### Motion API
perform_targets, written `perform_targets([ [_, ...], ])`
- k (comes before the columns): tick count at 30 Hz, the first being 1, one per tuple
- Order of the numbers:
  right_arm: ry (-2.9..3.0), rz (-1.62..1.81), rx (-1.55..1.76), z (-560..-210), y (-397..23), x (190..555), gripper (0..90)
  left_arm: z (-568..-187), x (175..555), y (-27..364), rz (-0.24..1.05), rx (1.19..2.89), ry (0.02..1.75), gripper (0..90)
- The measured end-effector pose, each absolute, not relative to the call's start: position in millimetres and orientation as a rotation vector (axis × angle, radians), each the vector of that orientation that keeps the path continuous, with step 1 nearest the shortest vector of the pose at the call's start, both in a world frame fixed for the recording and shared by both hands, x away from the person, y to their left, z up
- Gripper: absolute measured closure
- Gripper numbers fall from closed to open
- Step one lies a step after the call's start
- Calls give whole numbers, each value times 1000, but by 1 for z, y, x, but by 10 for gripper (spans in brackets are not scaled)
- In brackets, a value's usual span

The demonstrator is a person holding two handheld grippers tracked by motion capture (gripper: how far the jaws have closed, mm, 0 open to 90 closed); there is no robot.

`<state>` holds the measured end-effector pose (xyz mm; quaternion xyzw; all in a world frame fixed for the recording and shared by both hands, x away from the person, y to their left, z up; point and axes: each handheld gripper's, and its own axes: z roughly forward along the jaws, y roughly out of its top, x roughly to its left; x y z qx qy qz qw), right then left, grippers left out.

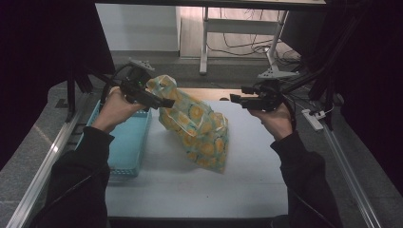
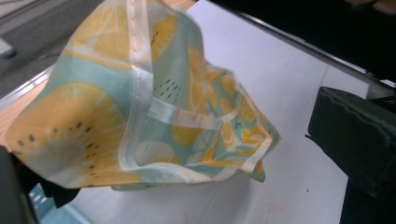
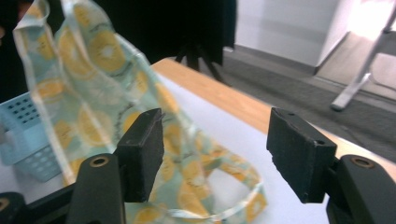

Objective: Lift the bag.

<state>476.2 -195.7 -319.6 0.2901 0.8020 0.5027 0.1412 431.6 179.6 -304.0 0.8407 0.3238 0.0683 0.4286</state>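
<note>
A fabric bag (image 1: pixel 199 126) printed with yellow lemon slices on pale teal is lifted at its top left corner, and its lower end rests on the white table (image 1: pixel 190 190). My left gripper (image 1: pixel 164 99) is at that raised corner. In the left gripper view the bag (image 2: pixel 140 93) drapes over the left jaw while the jaws stand wide apart, so the left gripper (image 2: pixel 173 135) is open. My right gripper (image 1: pixel 236 97) hovers open to the right of the bag, clear of it. In the right gripper view, the right gripper (image 3: pixel 215 149) frames the bag (image 3: pixel 93 70) and its handle loop.
A light blue perforated basket (image 1: pixel 124 142) sits on the table's left side, under my left hand, and it is also behind the bag as basket (image 3: pixel 23 126). Dark frame posts stand on both sides. A wooden strip runs along the table's far edge (image 3: pixel 224 100).
</note>
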Motion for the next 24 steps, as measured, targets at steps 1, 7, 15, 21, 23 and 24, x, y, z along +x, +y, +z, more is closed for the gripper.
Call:
perform_targets([
  [1, 2330, 1455, 832, -323, -191, 476, 357, -304, 431, 178, 162, 2097, 791, 20],
  [7, 2416, 1496, 771, -338, -150, 478, 354, -301, 430, 164, 147, 2111, 717, 31],
  [15, 2518, 1604, 626, -341, -82, 481, 406, -305, 432, 152, 118, 2132, 666, 31],
  [21, 2545, 1591, 575, -345, -55, 480, 881, -312, 431, 155, 101, 2131, 642, 29],
  [23, 2544, 1566, 573, -345, -52, 480, 900, -314, 430, 159, 103, 2129, 650, 29],
  [24, 2535, 1560, 571, -344, -52, 479, 900, -315, 429, 162, 105, 2123, 655, 28],
])
